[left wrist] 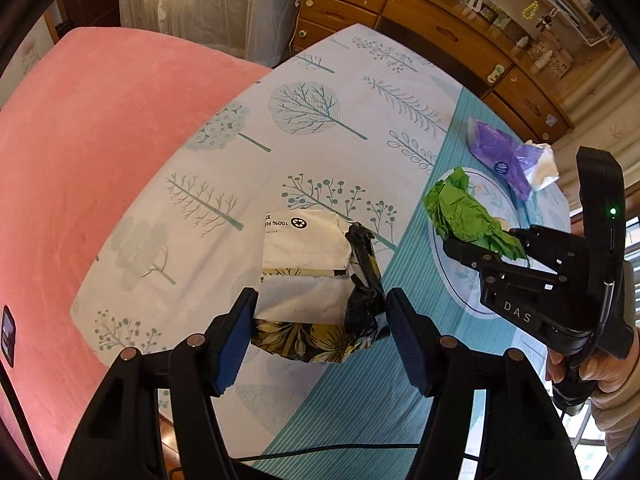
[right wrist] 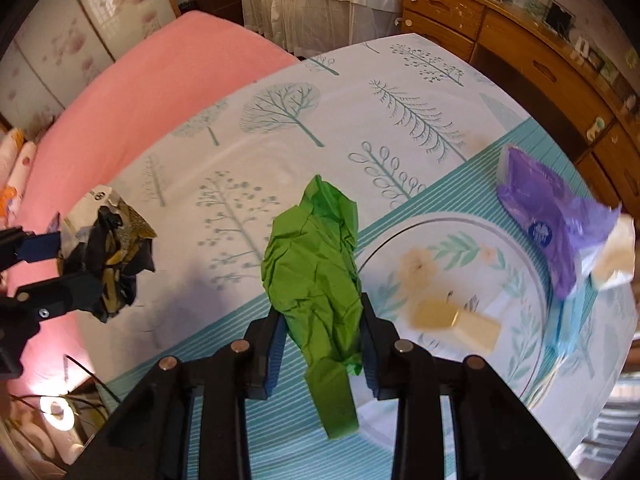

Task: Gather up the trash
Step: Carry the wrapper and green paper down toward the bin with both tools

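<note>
Our left hand-held gripper is clamped on a crumpled white paper wrapper with a black and yellow flower print, both blue pads pressed against its sides. The wrapper hangs above the counter; from the right wrist view it sits at the left edge, over the border between counter and pink bed. Our right hand-held gripper is closed on a crumpled green paper, which sticks out ahead of the fingers and trails a strip below them. From the left wrist view that gripper's black body reads "DAS" and shows one small green light.

The counter wears a white cloth printed with teal trees, with a teal striped band along the near side and a round floral motif under the right gripper. On that motif lie two small pale yellow pieces, blurred. One purple plastic packet lies further right with a white tissue at its end; it carries a round dark logo that we cannot read.

So we count four kinds of trash: one wrapper, one green paper, one purple packet, two yellow pieces. The wrapper shows "100% R" upside down beside a round symbol.

Around us stand a pink bed, a wooden dresser and a cream lace curtain.
</note>
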